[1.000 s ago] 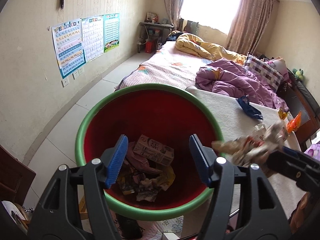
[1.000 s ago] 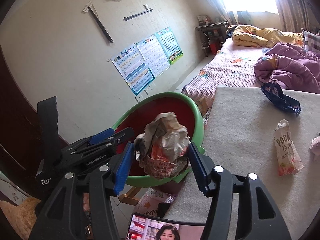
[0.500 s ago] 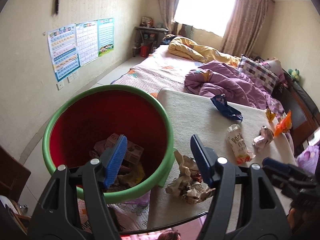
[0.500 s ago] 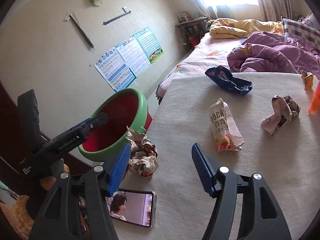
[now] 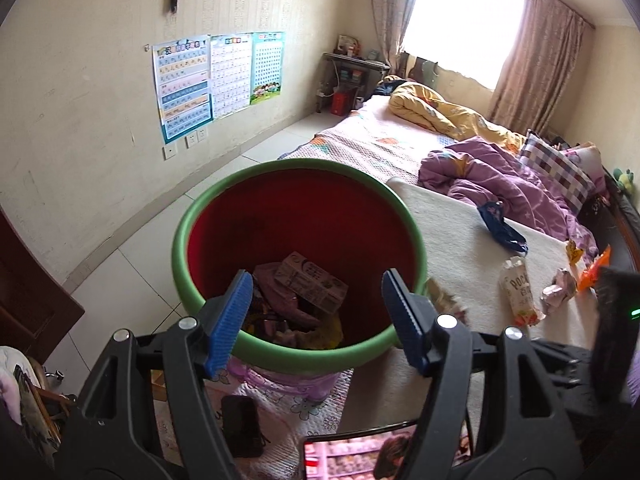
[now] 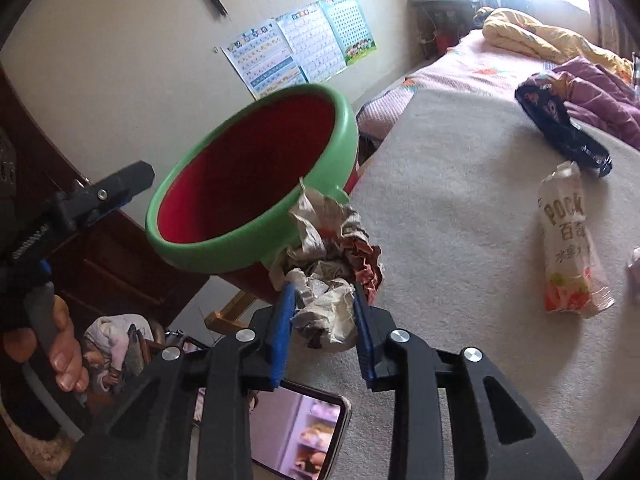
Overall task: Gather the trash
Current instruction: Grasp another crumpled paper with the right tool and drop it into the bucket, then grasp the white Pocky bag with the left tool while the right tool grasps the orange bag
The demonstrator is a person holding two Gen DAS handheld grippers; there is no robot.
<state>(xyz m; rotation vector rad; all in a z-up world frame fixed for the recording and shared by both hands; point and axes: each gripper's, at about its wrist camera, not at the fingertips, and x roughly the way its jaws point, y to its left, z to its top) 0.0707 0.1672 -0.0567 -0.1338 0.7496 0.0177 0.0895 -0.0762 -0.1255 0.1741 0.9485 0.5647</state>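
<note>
A green-rimmed red bin (image 5: 180, 240) holds several wrappers and a small carton. It stands beside the cream-covered table (image 6: 460, 200). My left gripper (image 5: 316, 280) hovers open over the bin's near rim with nothing between its pads. In the right wrist view the left gripper (image 6: 132, 180) is left of the bin (image 6: 344, 128), held by a hand. My right gripper (image 6: 322, 292) has its jaws closing, the blue pads pressing on a crumpled paper wad (image 6: 328, 240) at the table's edge next to the bin. From the left wrist view only a bit of the wad (image 5: 444, 300) shows.
On the table lie a Pocky wrapper (image 6: 568, 248), a dark blue wrapper (image 6: 560, 120), a pink crumpled wrapper (image 5: 558, 292) and an orange one (image 5: 596, 268). A phone (image 6: 300, 432) with a lit screen lies at the near table edge. A bed (image 5: 380, 140) with bedding is behind.
A second ago the right gripper held the wad over the bin. The wad then lay loose on the table by the bin with the jaws wide. Now the jaws grip it again.
</note>
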